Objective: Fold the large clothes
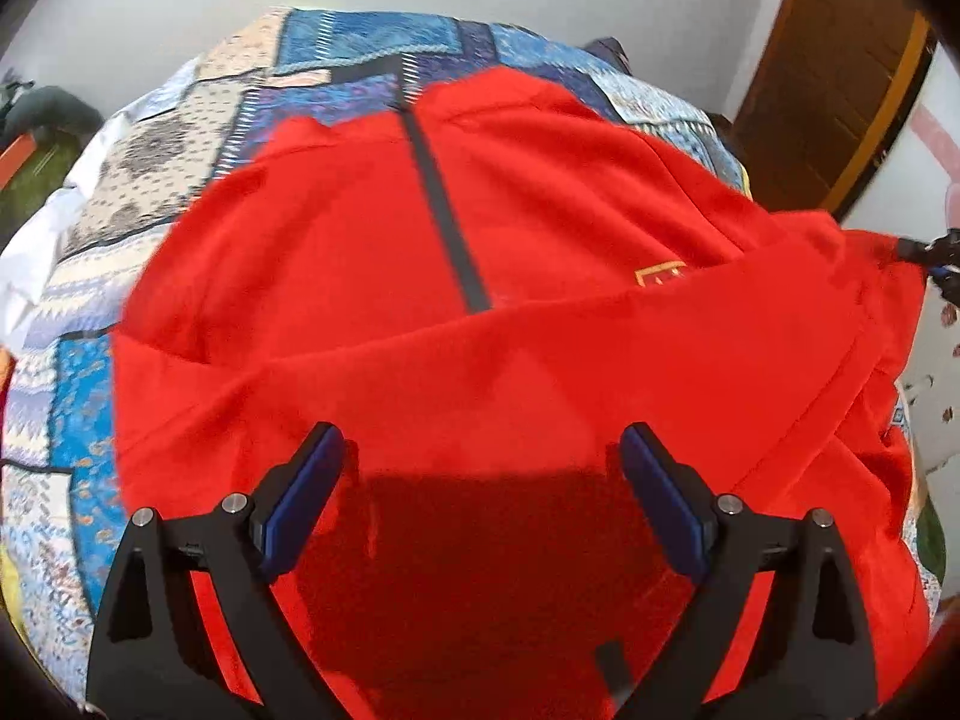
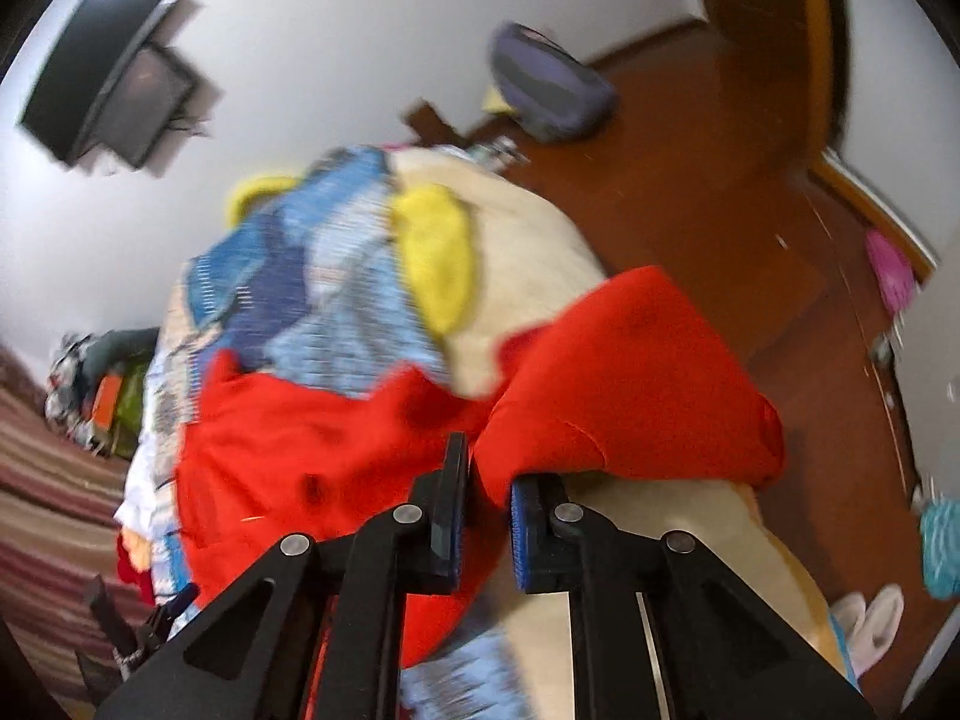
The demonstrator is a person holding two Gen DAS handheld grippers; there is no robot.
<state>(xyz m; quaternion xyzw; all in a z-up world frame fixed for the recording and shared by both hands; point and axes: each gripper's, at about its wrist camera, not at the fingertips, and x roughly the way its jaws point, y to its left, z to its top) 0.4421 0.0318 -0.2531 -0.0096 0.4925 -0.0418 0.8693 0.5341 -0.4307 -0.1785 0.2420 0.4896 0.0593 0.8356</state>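
Note:
A large red jacket (image 1: 372,228) with a dark front zip lies spread on the patterned bedspread (image 1: 78,360). Its near part is folded up over the body. My left gripper (image 1: 483,450) is open just above the red cloth and holds nothing. My right gripper (image 2: 489,480) is shut on a bunched edge of the red jacket (image 2: 630,372) and holds it lifted off the bed. The right gripper also shows at the right edge of the left wrist view (image 1: 918,252), pulling the cloth taut.
The bed has a blue patchwork cover (image 2: 312,276) with a cream blanket (image 2: 540,252) and yellow patches. A wooden floor (image 2: 720,150) and a door (image 1: 834,78) lie to the right. A TV (image 2: 114,60) hangs on the wall. Slippers (image 2: 870,618) lie on the floor.

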